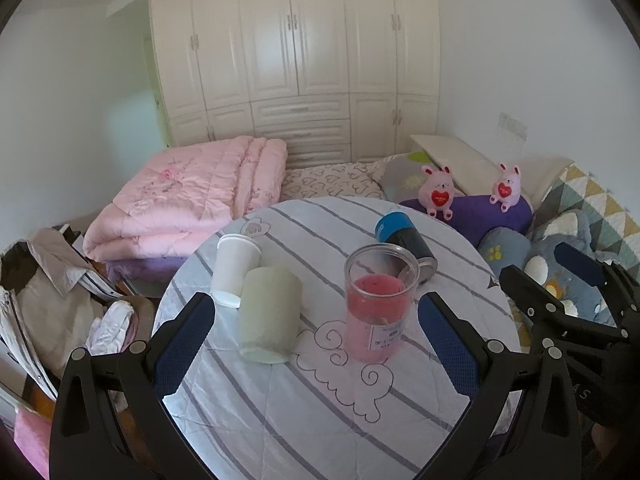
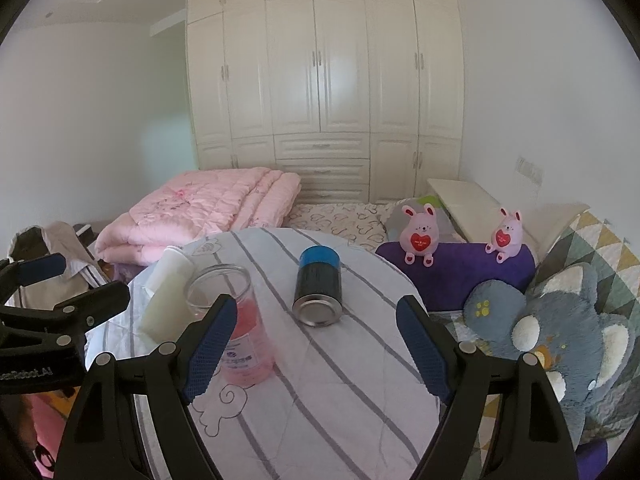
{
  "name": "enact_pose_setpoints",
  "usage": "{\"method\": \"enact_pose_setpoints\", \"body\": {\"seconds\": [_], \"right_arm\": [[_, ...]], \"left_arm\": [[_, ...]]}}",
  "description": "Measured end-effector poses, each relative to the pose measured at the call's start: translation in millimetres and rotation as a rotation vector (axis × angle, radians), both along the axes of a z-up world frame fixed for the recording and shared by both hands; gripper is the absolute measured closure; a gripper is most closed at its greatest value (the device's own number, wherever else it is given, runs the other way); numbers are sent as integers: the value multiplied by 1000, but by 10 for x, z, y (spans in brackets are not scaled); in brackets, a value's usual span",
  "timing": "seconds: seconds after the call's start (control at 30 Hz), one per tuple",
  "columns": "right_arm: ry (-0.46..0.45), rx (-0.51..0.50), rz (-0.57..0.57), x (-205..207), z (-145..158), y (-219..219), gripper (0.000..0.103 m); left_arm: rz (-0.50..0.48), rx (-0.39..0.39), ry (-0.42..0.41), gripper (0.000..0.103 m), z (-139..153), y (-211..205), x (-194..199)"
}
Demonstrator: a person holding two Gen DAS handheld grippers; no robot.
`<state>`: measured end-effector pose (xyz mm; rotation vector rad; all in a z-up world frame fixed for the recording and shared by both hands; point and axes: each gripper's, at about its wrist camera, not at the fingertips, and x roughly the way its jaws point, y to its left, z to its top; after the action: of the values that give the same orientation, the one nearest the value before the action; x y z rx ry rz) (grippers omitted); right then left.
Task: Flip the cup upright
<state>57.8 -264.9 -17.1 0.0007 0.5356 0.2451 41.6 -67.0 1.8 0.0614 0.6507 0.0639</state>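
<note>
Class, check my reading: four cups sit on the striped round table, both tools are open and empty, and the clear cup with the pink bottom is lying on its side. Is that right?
Not quite. The clear cup with the pink bottom stands upright, mouth up, as the left wrist view shows. The rest holds: four cups on the striped round table, with the left tool and right tool open and empty.

Left tongs [image 1: 316, 336]: held level, blue-padded fingers [image 1: 182, 344] spread wide, nothing gripped. Right tongs [image 2: 316, 344]: held alongside at the right, fingers [image 2: 426, 348] likewise parted wide, nothing clasped between them
</note>
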Motion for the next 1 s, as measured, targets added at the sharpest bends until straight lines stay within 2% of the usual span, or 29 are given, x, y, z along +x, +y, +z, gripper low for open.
{"method": "enact_pose_setpoints", "body": {"seconds": [0.6, 1.0], "right_arm": [[10, 4, 29, 28, -22, 33, 20], [11, -14, 29, -25, -12, 77, 20]], "left_arm": [[5, 2, 12, 0, -50, 45, 30], [3, 3, -24, 0, -31, 61, -39]]}}
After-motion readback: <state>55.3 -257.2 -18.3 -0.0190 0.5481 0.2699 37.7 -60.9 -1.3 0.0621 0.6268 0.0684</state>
